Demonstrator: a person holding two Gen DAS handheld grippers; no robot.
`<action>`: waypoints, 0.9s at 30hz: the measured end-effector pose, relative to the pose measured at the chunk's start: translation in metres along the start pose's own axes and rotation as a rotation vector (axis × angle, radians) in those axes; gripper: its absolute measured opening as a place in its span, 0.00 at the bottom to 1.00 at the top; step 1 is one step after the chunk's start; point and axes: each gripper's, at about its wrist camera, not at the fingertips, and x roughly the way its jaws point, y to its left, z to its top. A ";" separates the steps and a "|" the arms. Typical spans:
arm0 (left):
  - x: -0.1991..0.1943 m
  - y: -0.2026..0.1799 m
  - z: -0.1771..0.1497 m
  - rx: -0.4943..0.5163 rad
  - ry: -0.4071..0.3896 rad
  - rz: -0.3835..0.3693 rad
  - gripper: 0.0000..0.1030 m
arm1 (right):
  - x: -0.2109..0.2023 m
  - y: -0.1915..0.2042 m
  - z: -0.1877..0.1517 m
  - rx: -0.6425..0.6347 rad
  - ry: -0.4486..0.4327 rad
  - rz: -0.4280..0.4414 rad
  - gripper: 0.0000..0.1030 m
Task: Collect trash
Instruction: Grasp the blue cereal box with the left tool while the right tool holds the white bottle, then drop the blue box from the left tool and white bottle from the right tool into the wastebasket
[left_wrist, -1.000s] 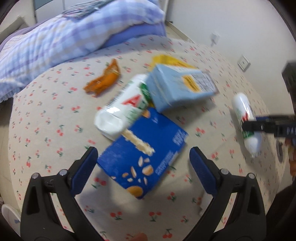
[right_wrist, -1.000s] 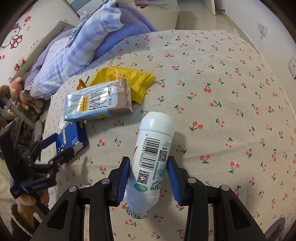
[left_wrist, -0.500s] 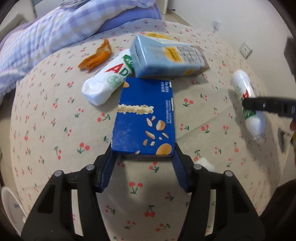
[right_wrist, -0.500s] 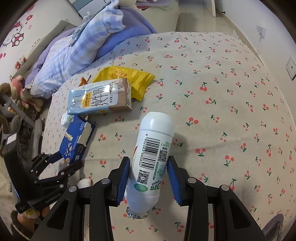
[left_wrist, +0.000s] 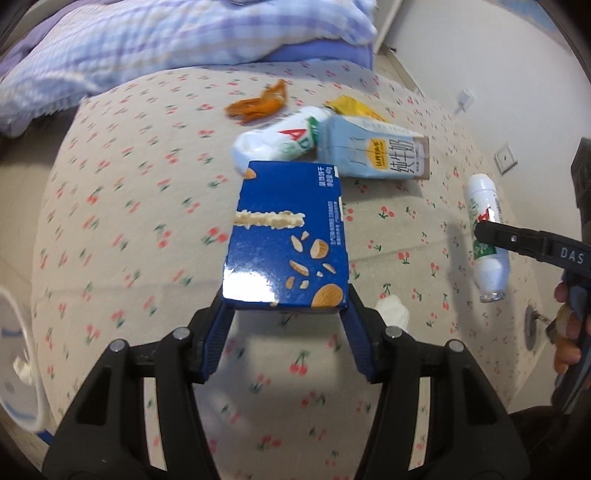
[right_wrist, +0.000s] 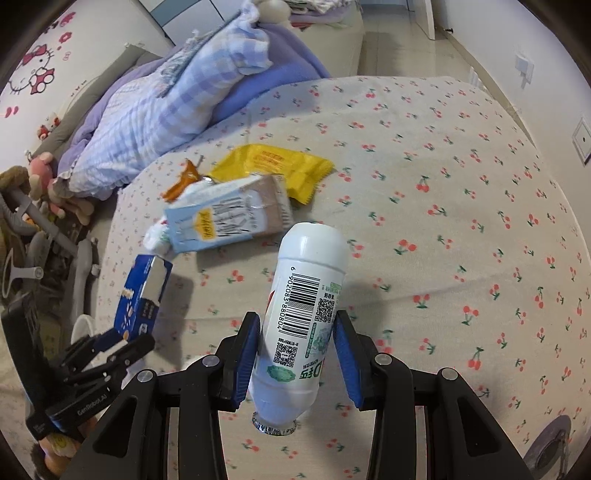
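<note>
The left gripper (left_wrist: 284, 306) now has the blue box (left_wrist: 286, 236) clamped between its jaws by the near end and is lifting it: in the right wrist view the box (right_wrist: 142, 295) hangs tilted above the bed (right_wrist: 443, 184) with its shadow on the sheet beneath it. A second ago those jaws were wide apart with the box lying flat between them, against the second bottle; half a second ago they had closed on it while it lay on the sheet. So the grasp is made and the box is off the bed.

The right gripper (right_wrist: 295, 354) stays clamped on the white bottle (right_wrist: 306, 317), barcode up and neck toward the camera, held above the sheet; its grip looks unchanged across the frames, though the hand has risen a little.

Both hands are now loaded, so I judge the next step is carrying these two pieces to a bin, which I cannot pick out with certainty in either view.

Left on the bed are the milk carton (left_wrist: 373, 155), the second white bottle (left_wrist: 280, 144) touching it, the yellow wrapper (right_wrist: 273, 166) behind the carton, the orange wrapper (left_wrist: 258, 105) beside them, and a small white wad (left_wrist: 391, 314) near the left jaws. The carton and bottle appear undisturbed by the lift.
</note>
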 end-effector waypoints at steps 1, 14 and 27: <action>-0.004 0.003 -0.003 -0.006 -0.005 0.003 0.57 | -0.001 0.005 0.000 -0.006 -0.003 0.006 0.40; -0.071 0.086 -0.047 -0.134 -0.079 0.090 0.57 | 0.001 0.095 -0.015 -0.141 -0.012 0.060 0.40; -0.116 0.213 -0.106 -0.388 -0.100 0.200 0.57 | 0.030 0.205 -0.041 -0.306 0.033 0.117 0.40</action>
